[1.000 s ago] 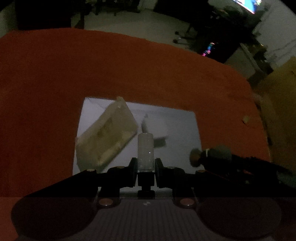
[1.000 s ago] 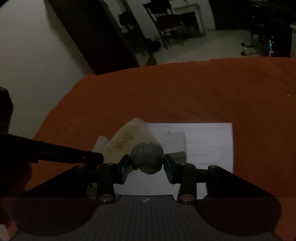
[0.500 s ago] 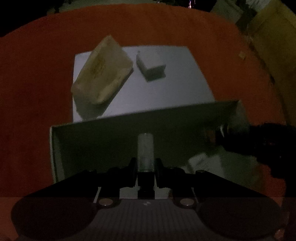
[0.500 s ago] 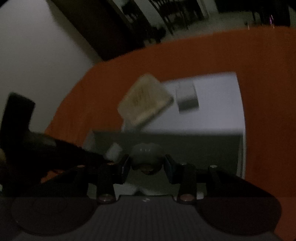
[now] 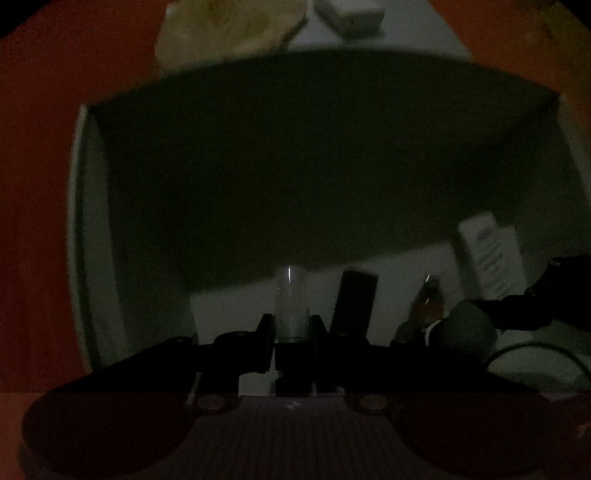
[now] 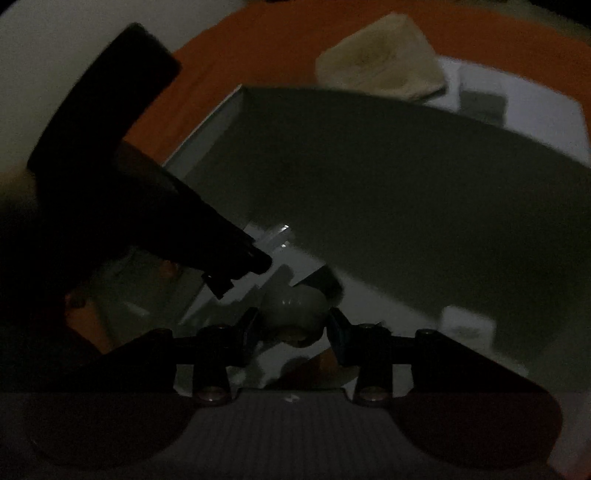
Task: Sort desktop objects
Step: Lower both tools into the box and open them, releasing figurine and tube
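Note:
The scene is very dim. My left gripper (image 5: 291,326) is shut on a small clear tube (image 5: 291,299) that stands upright between its fingers, down inside an open white box (image 5: 85,229). My right gripper (image 6: 293,326) is shut on a round grey-white lump (image 6: 293,308), also low inside the box (image 6: 388,177). In the left wrist view the right gripper's lump (image 5: 465,325) shows at the right. In the right wrist view the left gripper's dark arm (image 6: 207,229) reaches in from the left. On the box floor lie a dark block (image 5: 354,302), a small brown bottle (image 5: 428,299) and a white pack (image 5: 491,254).
Beyond the box's far wall a tan packet (image 5: 229,29) and a small white box (image 5: 347,13) lie on a white sheet (image 6: 546,110). An orange cloth (image 5: 33,166) covers the table all round. A thin cable (image 5: 535,350) curls at the box's right.
Both grippers have sunk from above the white sheet down into the white box, still holding the tube and the lump. The box's far wall now fills most of both views.

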Motion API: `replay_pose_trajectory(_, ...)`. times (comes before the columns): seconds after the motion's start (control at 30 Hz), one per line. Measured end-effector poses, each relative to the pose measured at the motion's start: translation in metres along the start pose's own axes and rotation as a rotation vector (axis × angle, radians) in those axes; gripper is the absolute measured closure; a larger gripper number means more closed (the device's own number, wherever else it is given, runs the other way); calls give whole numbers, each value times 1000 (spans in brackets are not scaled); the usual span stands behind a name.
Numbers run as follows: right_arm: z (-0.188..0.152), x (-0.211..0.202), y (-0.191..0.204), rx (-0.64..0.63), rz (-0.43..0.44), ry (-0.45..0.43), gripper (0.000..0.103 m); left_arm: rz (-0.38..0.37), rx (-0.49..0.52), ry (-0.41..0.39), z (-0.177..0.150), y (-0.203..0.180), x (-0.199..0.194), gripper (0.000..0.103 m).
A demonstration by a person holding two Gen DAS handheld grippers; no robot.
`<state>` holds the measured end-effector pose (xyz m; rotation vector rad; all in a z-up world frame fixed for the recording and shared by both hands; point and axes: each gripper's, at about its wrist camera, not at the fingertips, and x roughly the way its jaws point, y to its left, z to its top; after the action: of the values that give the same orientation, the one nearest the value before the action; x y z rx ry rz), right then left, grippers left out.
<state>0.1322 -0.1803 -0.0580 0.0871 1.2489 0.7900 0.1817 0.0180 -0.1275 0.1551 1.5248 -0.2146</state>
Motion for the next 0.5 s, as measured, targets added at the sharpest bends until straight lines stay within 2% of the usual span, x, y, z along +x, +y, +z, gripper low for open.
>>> replay_pose_trajectory(0.07, 1, 14, -4, 8, 18, 61, 61, 5, 7, 0, -1, 0, 2, 87)
replay_pose_trajectory(0.23, 6, 41, -12, 8, -37, 136, 61, 11, 26, -2, -3, 1, 6, 87)
replay_pose_trajectory(0.4, 7, 46, -26, 82, -30, 133, 60, 1, 64, -18, -5, -1, 6, 87)
replay_pose_trajectory(0.5, 9, 45, -28, 101, -70, 106, 60, -1, 43, -5, -5, 4, 10, 86)
